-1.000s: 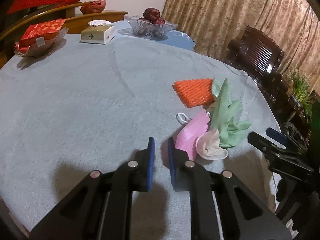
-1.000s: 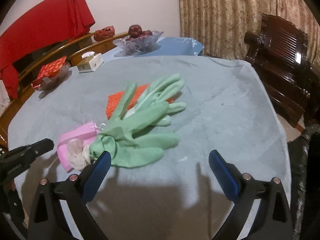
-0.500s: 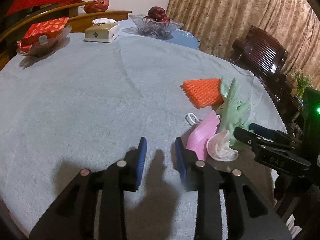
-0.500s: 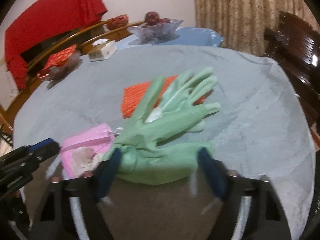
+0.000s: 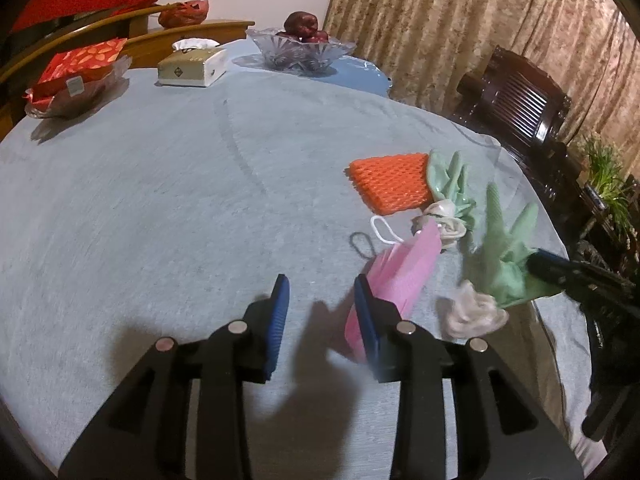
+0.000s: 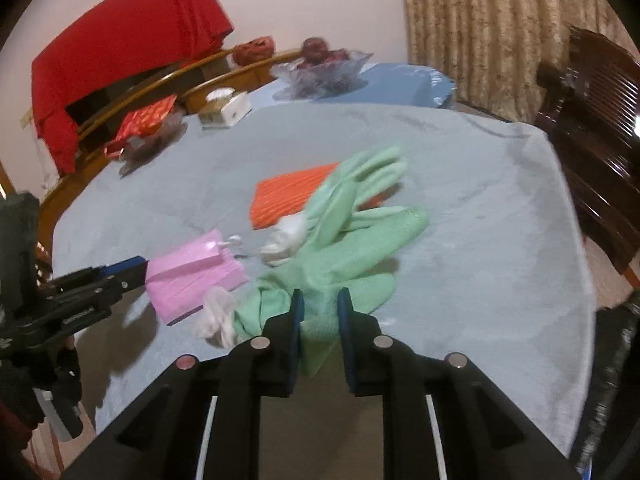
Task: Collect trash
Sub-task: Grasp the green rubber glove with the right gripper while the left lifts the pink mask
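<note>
My right gripper (image 6: pixel 320 296) is closing, its pads pressing on the cuff of a green rubber glove (image 6: pixel 360 240). In the left wrist view that glove (image 5: pixel 504 256) hangs raised off the cloth from the right gripper (image 5: pixel 548 264), with a whitish crumpled piece (image 5: pixel 474 312) at its cuff. A second green glove (image 5: pixel 452 184) lies on an orange foam net (image 5: pixel 388 184). My left gripper (image 5: pixel 322 282) is opening, with nothing between its fingers. A pink face mask (image 5: pixel 404 264) lies just right of its right finger.
A grey cloth covers the round table (image 5: pixel 160 200). At the far side stand a tissue box (image 5: pixel 192 66), a glass fruit bowl (image 5: pixel 300 48) and a dish with a red packet (image 5: pixel 76 72). A dark wooden chair (image 5: pixel 516 104) stands beyond the right edge.
My right gripper went from wide open to closed on the green glove's cuff and lifted it off the cloth. The left gripper's jaws spread apart while that hand stayed where it was.
</note>
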A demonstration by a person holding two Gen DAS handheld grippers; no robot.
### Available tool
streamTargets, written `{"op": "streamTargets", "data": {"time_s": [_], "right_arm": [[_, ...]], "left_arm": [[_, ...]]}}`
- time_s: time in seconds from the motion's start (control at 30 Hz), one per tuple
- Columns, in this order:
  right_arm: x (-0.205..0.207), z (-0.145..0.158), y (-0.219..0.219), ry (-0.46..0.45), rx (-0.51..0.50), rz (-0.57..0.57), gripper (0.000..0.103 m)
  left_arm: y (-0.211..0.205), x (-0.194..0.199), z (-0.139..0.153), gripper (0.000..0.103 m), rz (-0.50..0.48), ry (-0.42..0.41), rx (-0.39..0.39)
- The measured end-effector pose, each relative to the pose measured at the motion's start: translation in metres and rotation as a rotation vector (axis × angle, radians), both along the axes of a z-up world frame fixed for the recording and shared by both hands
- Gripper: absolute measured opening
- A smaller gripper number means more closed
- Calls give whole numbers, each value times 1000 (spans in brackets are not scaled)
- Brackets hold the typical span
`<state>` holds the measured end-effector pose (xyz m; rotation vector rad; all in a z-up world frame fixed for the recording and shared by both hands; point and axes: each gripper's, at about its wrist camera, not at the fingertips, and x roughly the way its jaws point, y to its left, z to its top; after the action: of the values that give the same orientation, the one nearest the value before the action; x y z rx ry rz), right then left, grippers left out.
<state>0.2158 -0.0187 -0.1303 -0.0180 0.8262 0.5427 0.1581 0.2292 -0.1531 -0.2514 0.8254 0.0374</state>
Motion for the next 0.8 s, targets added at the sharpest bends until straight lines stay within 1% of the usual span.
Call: {"op": "streamTargets", "data": {"time_s": [0.1,0.17,0.2,0.23,0.27,0.33,0.37,0.43,0.47,0.5,0.53,0.6,0.7,0.8], "right_arm": [[2,2,-22,2,-21,-53,17],[4,-1,-29,7,-48,-69,17],[6,-3,-32,14,-60,-78,18],[6,-5,-34,18,-59,-84,23],[6,-6,-37,19,-55,-92,25],[3,-6,-39,7,-51,-105,36],[2,-6,-39,4,-47,-102,40],[1,-6,-38,0,-40,-100,54],[1,-7,-37,3,-32,-103,58],[1,-8,-37,6,-23,-106,66],[1,-9,-37,8,-16,-113,69],[3,-13,-36,9,-27,-132,80],[9,-22,-39,36,-39,-170,83],[13,-30,-44,59,-44,-189,89]], "left_arm": [[-8,1,0,35,-15,1,1],[-14,2,0,38,-27,0,6],[-17,3,-1,41,-34,1,11],[-21,4,-1,46,-43,4,15],[-23,5,-2,48,-50,6,16],[-30,4,-2,55,-68,5,22],[-32,4,-1,57,-73,4,25],[-37,5,-2,67,-86,5,35],[-39,5,-2,68,-89,7,42],[-40,6,-3,71,-93,9,46],[-43,8,-5,73,-98,16,49],[-46,11,-9,77,-101,29,56],[-51,16,-17,78,-120,63,48],[-57,17,-21,78,-138,75,40]]}}
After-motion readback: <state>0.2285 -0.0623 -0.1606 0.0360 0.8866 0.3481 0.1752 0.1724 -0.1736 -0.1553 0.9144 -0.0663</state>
